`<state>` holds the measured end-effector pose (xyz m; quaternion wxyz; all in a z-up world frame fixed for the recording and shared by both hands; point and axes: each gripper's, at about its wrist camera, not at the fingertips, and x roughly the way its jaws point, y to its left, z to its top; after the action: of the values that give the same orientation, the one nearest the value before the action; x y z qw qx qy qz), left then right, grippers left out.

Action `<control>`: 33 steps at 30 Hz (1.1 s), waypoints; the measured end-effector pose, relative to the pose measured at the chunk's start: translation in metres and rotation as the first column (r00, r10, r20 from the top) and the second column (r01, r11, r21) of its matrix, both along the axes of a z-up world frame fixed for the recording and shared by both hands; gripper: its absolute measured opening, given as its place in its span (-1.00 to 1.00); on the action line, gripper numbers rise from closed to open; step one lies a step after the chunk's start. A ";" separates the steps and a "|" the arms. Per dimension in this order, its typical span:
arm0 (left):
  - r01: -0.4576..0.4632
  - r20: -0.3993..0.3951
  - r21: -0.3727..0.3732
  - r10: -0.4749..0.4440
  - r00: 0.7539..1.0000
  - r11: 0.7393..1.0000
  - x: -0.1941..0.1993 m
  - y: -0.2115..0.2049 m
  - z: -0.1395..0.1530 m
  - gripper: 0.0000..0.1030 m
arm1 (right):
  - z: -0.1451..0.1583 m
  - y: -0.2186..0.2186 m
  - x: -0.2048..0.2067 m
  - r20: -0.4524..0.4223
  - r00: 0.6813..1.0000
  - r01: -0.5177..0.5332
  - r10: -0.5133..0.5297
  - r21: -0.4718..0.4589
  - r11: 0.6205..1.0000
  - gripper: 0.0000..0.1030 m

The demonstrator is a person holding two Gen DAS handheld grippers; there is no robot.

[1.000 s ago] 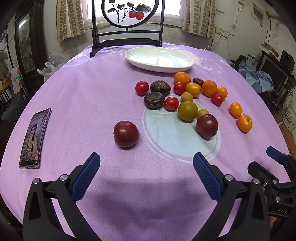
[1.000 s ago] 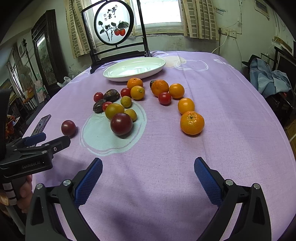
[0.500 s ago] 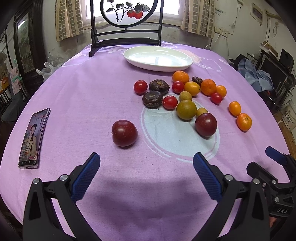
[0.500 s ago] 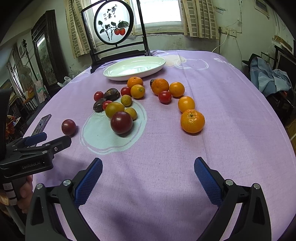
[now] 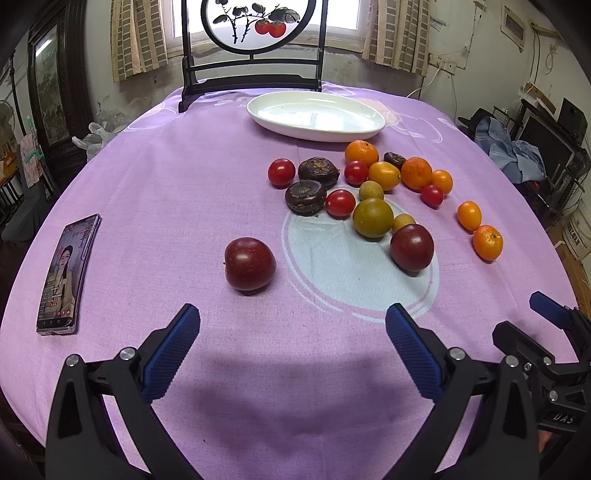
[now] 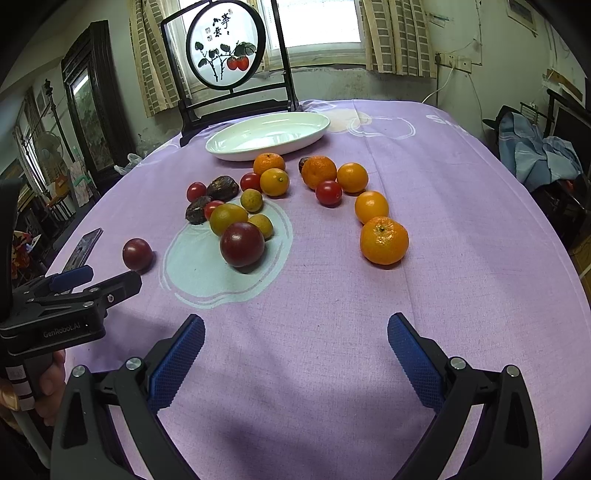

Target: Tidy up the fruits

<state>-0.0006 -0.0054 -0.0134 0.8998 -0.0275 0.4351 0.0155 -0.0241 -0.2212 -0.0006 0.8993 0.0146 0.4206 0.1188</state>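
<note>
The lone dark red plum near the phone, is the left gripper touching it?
Apart. In the left wrist view, bare purple cloth shows between the open left gripper and the plum, which sits ahead of the jaws.

Bright daylight from the window (image 5: 332, 14); soft foreground shadows; sharp focus; heavy fisheye bending, dark corners

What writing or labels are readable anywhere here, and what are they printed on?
"GenRobot.AI": on the body of the left gripper, seen from the right wrist.
"DAS": on the right gripper, seen from the left wrist.
Round painted screen: brushed Chinese characters, too small to read surely.
Phone: screen text too small.
</note>
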 end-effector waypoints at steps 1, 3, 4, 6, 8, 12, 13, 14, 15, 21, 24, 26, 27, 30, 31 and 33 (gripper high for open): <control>-0.001 -0.001 -0.001 0.001 1.000 1.000 0.000 0.000 0.000 0.91 | 0.000 0.000 0.001 0.001 1.000 0.000 0.000 0.000 1.000 0.93; -0.002 -0.002 -0.001 0.002 1.000 1.000 0.000 0.001 0.000 0.91 | 0.000 0.000 0.001 0.000 1.000 0.000 0.000 0.000 1.000 0.93; -0.002 -0.001 -0.001 0.002 1.000 1.000 0.000 0.001 0.000 0.91 | 0.000 0.000 0.000 0.000 1.000 -0.001 0.001 0.001 1.000 0.93; -0.002 -0.002 -0.001 0.002 1.000 1.000 0.000 0.001 0.000 0.91 | 0.000 0.000 0.000 0.000 1.000 -0.001 0.001 0.001 1.000 0.93; -0.001 -0.003 -0.001 0.001 1.000 1.000 0.000 0.001 0.000 0.91 | 0.000 0.000 0.000 -0.002 1.000 -0.001 0.001 0.001 1.000 0.93; -0.001 -0.003 -0.003 0.001 1.000 1.000 0.000 0.001 -0.001 0.91 | -0.002 -0.001 0.001 -0.007 1.000 0.001 -0.001 0.004 1.000 0.93; -0.001 -0.002 -0.005 0.001 1.000 1.000 0.000 0.001 -0.001 0.91 | -0.002 -0.001 0.000 -0.007 1.000 0.003 -0.003 0.006 1.000 0.93; -0.002 -0.002 -0.006 0.002 1.000 1.000 0.000 0.002 -0.001 0.91 | -0.002 -0.001 0.001 -0.008 1.000 0.004 -0.004 0.008 1.000 0.93; -0.001 -0.001 -0.006 0.001 1.000 1.000 0.000 0.002 -0.001 0.91 | -0.002 -0.001 0.001 -0.009 1.000 0.005 -0.005 0.008 1.000 0.93; -0.003 -0.006 -0.006 0.003 1.000 1.000 0.000 0.003 -0.002 0.91 | -0.002 -0.001 0.002 -0.016 1.000 0.002 -0.002 0.010 1.000 0.93; -0.002 -0.005 -0.003 0.002 1.000 1.000 0.000 0.003 -0.003 0.91 | -0.002 -0.001 0.003 -0.019 1.000 -0.001 0.002 0.010 1.000 0.93; -0.002 -0.005 -0.002 0.002 1.000 1.000 0.000 0.003 -0.003 0.91 | -0.002 -0.001 0.003 -0.022 1.000 -0.003 0.003 0.010 1.000 0.93; -0.002 -0.006 -0.001 0.002 1.000 1.000 0.000 0.003 -0.003 0.91 | -0.002 -0.001 0.004 -0.022 1.000 -0.003 0.003 0.011 1.000 0.93; -0.001 -0.007 0.002 0.001 1.000 1.000 0.001 0.003 -0.003 0.91 | -0.003 -0.001 0.004 -0.024 1.000 -0.003 0.003 0.011 1.000 0.93; -0.002 -0.008 0.003 0.002 1.000 1.000 0.001 0.003 -0.003 0.91 | -0.003 -0.001 0.005 -0.024 1.000 -0.003 0.003 0.011 1.000 0.93; -0.001 -0.007 0.001 0.001 1.000 1.000 0.001 0.003 -0.003 0.91 | -0.003 -0.001 0.005 -0.025 1.000 -0.002 0.002 0.009 1.000 0.93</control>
<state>0.0004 -0.0024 -0.0163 0.8982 -0.0273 0.4383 0.0164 -0.0190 -0.2219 -0.0034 0.8938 0.0198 0.4314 0.1214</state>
